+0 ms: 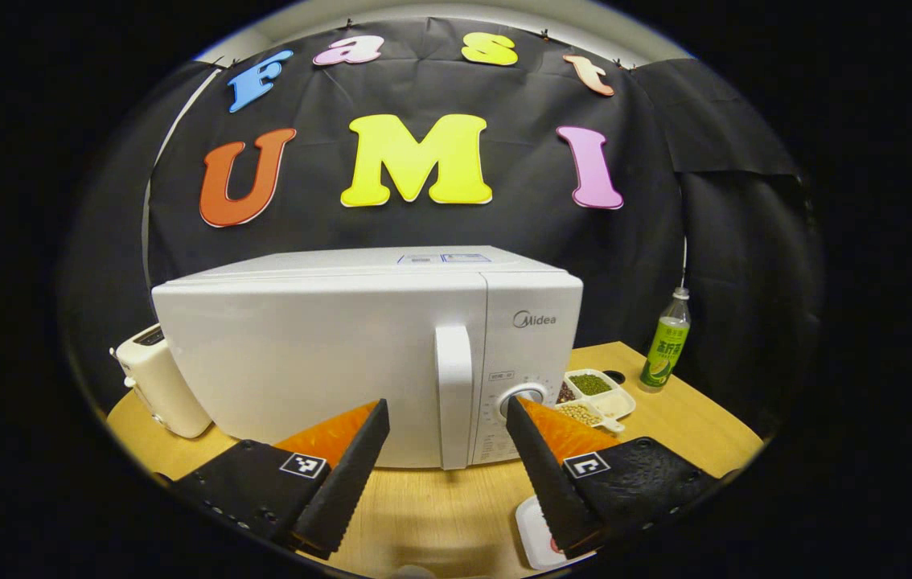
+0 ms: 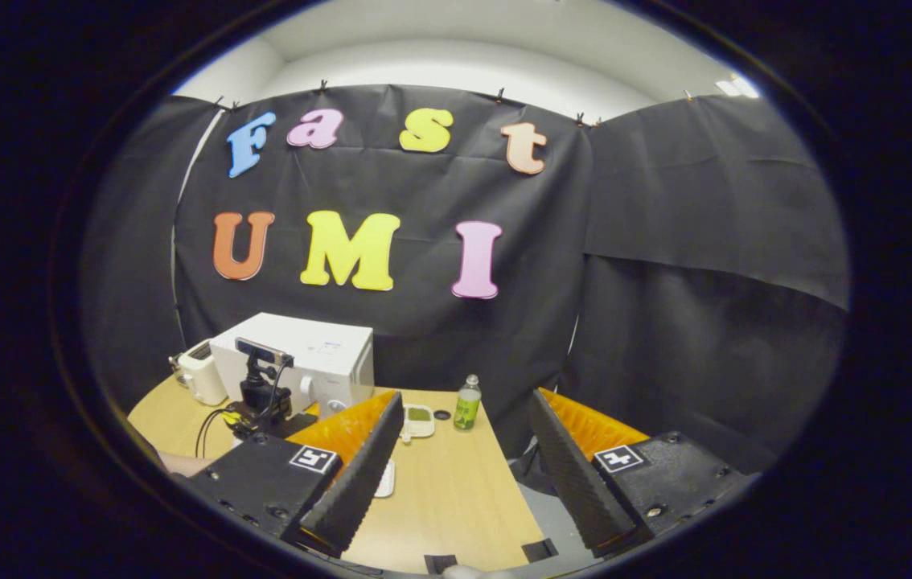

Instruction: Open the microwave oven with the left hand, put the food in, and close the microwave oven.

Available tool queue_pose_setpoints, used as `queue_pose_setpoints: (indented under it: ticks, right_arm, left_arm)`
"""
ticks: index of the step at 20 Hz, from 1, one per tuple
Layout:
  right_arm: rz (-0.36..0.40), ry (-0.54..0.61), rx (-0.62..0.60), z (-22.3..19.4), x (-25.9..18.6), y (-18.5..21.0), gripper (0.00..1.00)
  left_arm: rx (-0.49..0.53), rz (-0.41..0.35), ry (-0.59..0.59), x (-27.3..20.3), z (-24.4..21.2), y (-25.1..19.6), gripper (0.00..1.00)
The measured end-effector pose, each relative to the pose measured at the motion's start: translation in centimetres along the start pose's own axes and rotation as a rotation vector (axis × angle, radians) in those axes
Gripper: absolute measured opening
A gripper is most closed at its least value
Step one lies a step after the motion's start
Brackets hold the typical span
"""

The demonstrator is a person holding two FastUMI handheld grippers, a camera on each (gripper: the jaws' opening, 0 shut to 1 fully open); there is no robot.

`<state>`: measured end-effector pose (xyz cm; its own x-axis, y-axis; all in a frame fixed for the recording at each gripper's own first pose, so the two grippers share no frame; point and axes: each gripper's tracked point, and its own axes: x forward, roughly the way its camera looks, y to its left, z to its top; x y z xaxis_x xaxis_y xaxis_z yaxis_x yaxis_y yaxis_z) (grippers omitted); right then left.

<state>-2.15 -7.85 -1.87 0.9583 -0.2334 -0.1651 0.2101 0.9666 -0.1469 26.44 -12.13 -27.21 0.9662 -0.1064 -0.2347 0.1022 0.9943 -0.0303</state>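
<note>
White and boxy, the microwave oven [image 1: 367, 354] sits shut on the wooden table [image 1: 440, 515], door closed, and the left gripper [image 1: 446, 418] is lined up dead ahead of its vertical door handle [image 1: 454, 394], fingers spread wide, gripping nothing. That handle looks stiff and smooth, a raised bar made for pinching across its middle; I'd say the door swings easily, but the oven is likely light enough to skid if yanked hard.

Just right of the handle is the control dial [image 1: 522, 396], close enough to bump. Further right, a divided tray of beans [image 1: 594, 396] and a green bottle [image 1: 667, 342] stand clear of the door. A cream toaster [image 1: 158, 382] sits at the oven's left end, possibly near the door's swing. A white dish [image 1: 535, 535] peeks out below the left gripper; I can't tell whether it holds the food.

Over on the right gripper view, the right gripper [image 2: 466, 450] hangs well back from the oven [image 2: 307, 358], wide open and empty.
</note>
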Motion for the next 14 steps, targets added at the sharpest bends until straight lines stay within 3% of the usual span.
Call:
queue_pose_setpoints:
  ticks: [1,4,5,6,7,8,9,10,11,12,14]
  right_arm:
    - [-0.005,0.011,-0.003,-0.5,-0.1,-0.3,1.0]
    - [-0.02,0.04,-0.016,-1.4,0.2,-1.1,1.0]
    - [-0.021,0.047,-0.021,-1.7,0.2,-1.2,0.93]
    - [-0.017,0.054,-0.024,-1.8,0.3,-1.1,0.93]
    - [-0.011,0.061,-0.027,-2.1,0.4,-1.1,1.0]
    - [-0.008,0.063,-0.029,-2.1,0.5,-1.1,1.0]
    - [-0.002,0.063,-0.033,-2.0,0.5,-1.0,0.94]
    - [0.005,0.062,-0.039,-2.0,0.6,-0.9,1.0]
    - [0.012,0.057,-0.045,-1.8,0.5,-0.7,0.94]
    - [0.028,0.051,-0.046,-1.5,0.5,-0.4,0.94]
    - [0.046,0.044,-0.05,-1.4,0.6,0.0,0.94]
  left_arm:
    - [-0.014,0.011,-0.001,0.8,0.0,0.3,0.75]
    - [-0.06,-0.003,0.018,2.0,0.3,-0.1,0.71]
    - [-0.075,-0.029,0.017,2.1,0.4,-0.5,0.53]
    - [-0.095,-0.07,0.02,2.2,0.3,-1.1,0.45]
    - [-0.087,-0.065,0.019,1.7,0.4,-1.0,0.37]
    - [-0.062,-0.061,0.018,1.6,0.5,-1.0,0.27]
    - [-0.044,-0.057,0.017,1.5,0.5,-0.9,0.23]
    - [-0.041,-0.058,0.018,1.5,0.4,-0.9,0.17]
    - [-0.057,-0.065,0.021,1.6,0.4,-1.0,0.17]
    - [-0.089,-0.08,0.026,1.5,0.3,-1.0,0.05]
    - [-0.132,-0.114,0.039,1.1,0.3,-1.3,0.05]
